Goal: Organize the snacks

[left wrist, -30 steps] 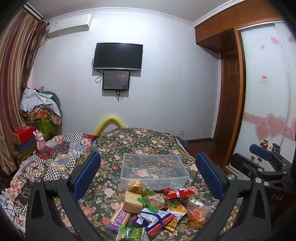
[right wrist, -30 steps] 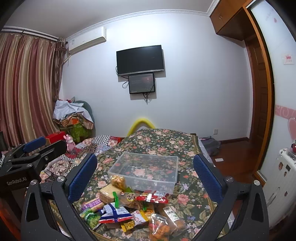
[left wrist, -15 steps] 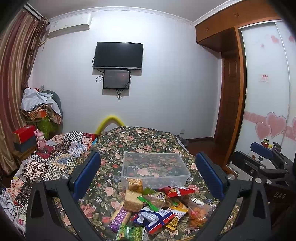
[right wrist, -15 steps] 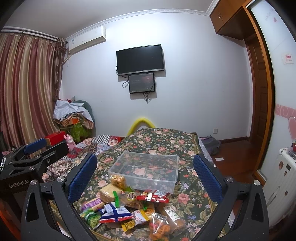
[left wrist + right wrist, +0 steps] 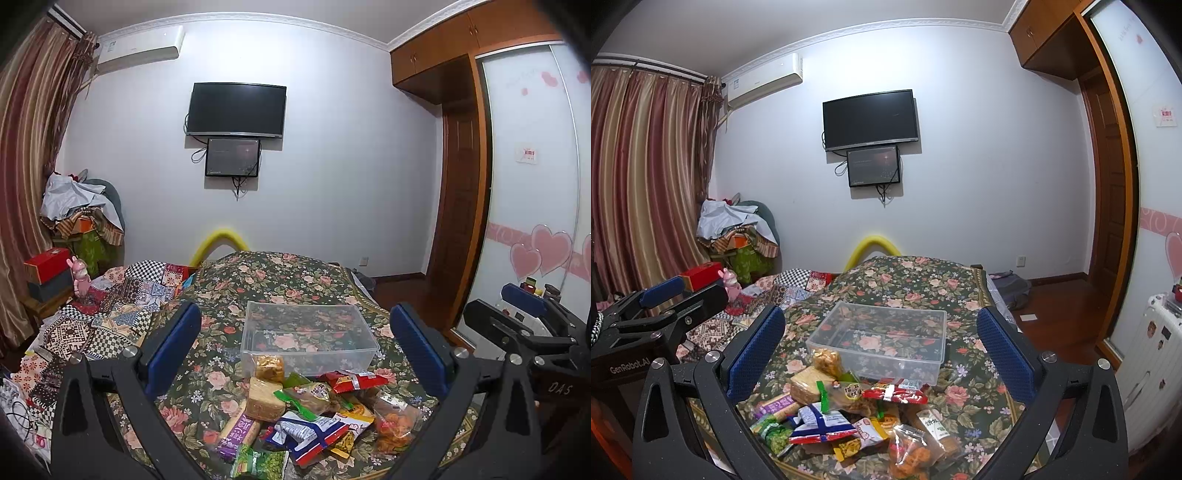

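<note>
A clear plastic box (image 5: pixel 308 334) stands empty on the floral cloth; it also shows in the right wrist view (image 5: pixel 882 339). A heap of snack packets (image 5: pixel 306 417) lies just in front of it, also in the right wrist view (image 5: pixel 849 417): bread slices, a red packet, a blue-white packet, green peas, orange crackers. My left gripper (image 5: pixel 295 354) is open and empty, held above and before the heap. My right gripper (image 5: pixel 882 350) is open and empty, likewise above the heap. Each gripper shows at the other view's edge.
The floral cloth (image 5: pixel 266 280) covers a raised surface with a patchwork quilt (image 5: pixel 110 314) to its left. A wardrobe with a sliding door (image 5: pixel 528 184) stands on the right, a white radiator (image 5: pixel 1152 369) near it. Curtains (image 5: pixel 646 184) and piled clothes are at the left.
Both views have barely shifted. Nothing was taken hold of or let go.
</note>
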A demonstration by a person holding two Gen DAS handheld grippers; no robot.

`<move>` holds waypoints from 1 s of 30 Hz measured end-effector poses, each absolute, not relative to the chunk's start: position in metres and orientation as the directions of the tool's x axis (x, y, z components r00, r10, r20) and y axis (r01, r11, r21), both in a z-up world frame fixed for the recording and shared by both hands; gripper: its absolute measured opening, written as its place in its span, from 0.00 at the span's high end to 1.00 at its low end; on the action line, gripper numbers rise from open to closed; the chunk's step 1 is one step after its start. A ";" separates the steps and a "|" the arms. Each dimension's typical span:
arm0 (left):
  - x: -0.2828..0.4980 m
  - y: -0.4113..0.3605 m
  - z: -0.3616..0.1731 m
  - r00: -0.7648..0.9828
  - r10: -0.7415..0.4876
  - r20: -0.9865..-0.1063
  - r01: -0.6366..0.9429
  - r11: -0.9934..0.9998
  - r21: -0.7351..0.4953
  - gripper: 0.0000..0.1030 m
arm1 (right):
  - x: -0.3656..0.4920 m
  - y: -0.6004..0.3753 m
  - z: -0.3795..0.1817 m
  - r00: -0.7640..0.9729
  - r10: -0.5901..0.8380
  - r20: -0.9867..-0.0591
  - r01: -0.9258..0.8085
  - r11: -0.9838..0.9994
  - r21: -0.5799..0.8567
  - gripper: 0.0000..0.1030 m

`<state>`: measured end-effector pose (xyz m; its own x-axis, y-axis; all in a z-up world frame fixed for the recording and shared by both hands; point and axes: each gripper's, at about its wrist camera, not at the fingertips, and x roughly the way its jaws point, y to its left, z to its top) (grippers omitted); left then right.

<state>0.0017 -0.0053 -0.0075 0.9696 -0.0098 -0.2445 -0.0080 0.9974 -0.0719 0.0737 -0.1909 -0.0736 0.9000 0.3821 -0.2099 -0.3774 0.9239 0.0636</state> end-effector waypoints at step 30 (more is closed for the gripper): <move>0.020 0.004 -0.024 0.948 0.020 -0.317 -0.036 0.998 -0.045 0.00 | 0.089 -0.196 -0.088 0.889 0.361 -0.281 -0.353 0.932 0.081 0.00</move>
